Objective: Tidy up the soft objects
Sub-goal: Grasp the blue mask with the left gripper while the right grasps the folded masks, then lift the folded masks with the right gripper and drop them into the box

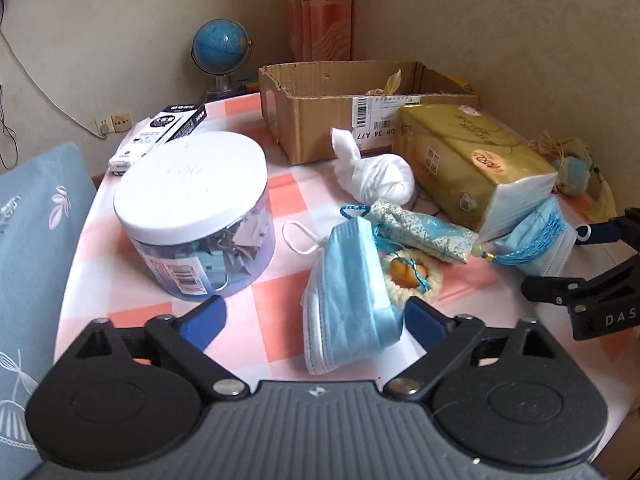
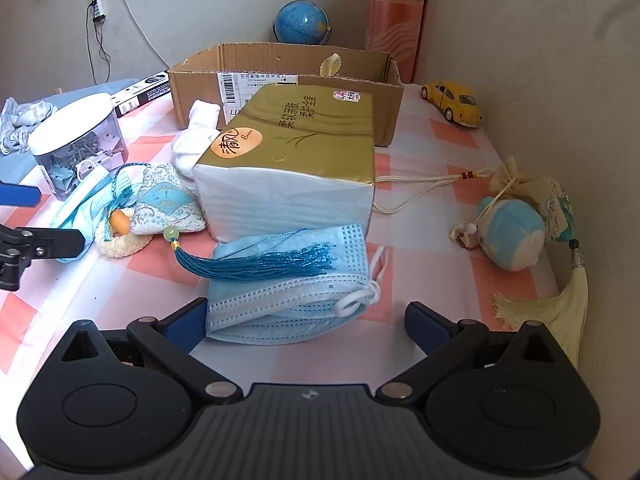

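Lying on the checked cloth: two stacks of folded face masks, one per gripper
Left mask stack [image 1: 352,296]: blue, near edge of the pink-and-white tablecloth [image 1: 264,300], sitting between the left gripper's blue pads, right pad right at its edge, left pad clear of it
Right mask stack [image 2: 288,284]: just in front of the tissue pack, a teal tassel draped across the top of it, ear loops bunched at its right end
Left gripper [image 1: 316,320]: jaws wide apart, nothing clamped yet, masks just inside the gap
Right gripper [image 2: 306,324]: also spread wide, left pad about touching the stack's corner, right pad well clear, no grip on anything
Sachet [image 1: 424,232]: blue brocade pouch lying across the left masks and a little cream knitted thing [image 1: 412,276] with an orange centre
Tissue pack [image 2: 296,160]: gold wrapper, lying flat mid-table
White cloth bundle [image 1: 376,176]: knotted, between the tissue pack and the cardboard box [image 1: 320,120]
Plush toy [image 2: 512,236]: blue and white, far right, next to a cream sachet with a tassel
Other stuff: clip jar [image 1: 196,216] with white lid on the left, globe [image 1: 222,50] behind the box, yellow toy car [image 2: 452,104] back right
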`<state>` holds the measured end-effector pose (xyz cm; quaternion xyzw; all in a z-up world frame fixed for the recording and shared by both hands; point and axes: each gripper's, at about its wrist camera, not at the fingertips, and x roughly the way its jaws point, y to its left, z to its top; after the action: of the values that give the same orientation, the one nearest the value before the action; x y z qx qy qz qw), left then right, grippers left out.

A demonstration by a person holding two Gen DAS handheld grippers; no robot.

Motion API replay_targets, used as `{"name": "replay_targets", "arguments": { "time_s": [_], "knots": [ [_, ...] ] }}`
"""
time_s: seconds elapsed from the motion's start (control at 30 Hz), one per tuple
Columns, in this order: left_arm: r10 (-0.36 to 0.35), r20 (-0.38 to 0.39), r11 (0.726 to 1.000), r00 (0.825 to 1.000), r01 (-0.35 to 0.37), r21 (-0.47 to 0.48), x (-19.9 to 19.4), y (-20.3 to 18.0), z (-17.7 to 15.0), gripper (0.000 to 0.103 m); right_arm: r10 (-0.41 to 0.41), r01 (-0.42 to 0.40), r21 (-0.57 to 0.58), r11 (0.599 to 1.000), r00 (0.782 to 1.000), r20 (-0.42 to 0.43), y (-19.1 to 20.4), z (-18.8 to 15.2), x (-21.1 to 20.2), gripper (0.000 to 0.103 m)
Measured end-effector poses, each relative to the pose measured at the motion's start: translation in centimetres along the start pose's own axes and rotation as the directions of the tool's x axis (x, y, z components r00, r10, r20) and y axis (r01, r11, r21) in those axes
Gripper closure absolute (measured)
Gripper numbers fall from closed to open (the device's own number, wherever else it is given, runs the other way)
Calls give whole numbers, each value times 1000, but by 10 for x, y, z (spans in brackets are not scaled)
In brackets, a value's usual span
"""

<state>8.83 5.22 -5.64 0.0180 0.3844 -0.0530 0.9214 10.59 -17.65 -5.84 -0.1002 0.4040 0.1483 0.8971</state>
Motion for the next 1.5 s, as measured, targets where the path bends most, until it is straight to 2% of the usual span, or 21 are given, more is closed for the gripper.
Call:
{"name": "replay_targets", "arguments": {
  "time_s": [0.1,0.2,0.23,0.27,0.37,0.57,0.7,0.77,0.97,1.37,1.5],
  "knots": [
    [-26,-4,999,1000,26,-22,1,3,-2,27,0,0,0,1000,1000,3,0,0,0,0],
    [-48,-7,998,999,48,-34,3,4,-2,45,0,0,0,1000,1000,6,0,0,0,0],
    [-53,-10,998,999,53,-38,4,4,-2,56,0,0,-2,1000,1000,7,0,0,0,0],
    [-58,-14,998,998,57,-41,5,4,-2,61,0,0,-2,1000,1000,7,0,0,0,0],
    [-54,-13,998,998,53,-34,3,5,-4,64,0,0,-2,1000,1000,7,0,0,0,0],
    [-35,-54,999,998,36,17,-20,8,-20,64,0,0,-3,1000,1000,28,1,-4,-2,0],
    [-16,-56,999,998,18,32,-32,8,-30,54,3,-3,-6,1000,999,42,1,-6,-3,0],
    [-12,-47,1000,999,13,28,-32,8,-29,44,8,-8,-11,1000,999,48,1,-6,-3,0],
    [-11,-50,1000,999,11,12,-22,7,-26,37,37,-34,-39,999,998,60,2,-1,2,0],
    [-14,-52,1000,999,13,-7,-16,10,-28,30,64,-60,-67,996,997,53,8,10,12,0],
    [-15,-50,1000,999,15,-5,-16,10,-28,30,63,-59,-67,996,997,55,8,9,5,15]
  ]
}}
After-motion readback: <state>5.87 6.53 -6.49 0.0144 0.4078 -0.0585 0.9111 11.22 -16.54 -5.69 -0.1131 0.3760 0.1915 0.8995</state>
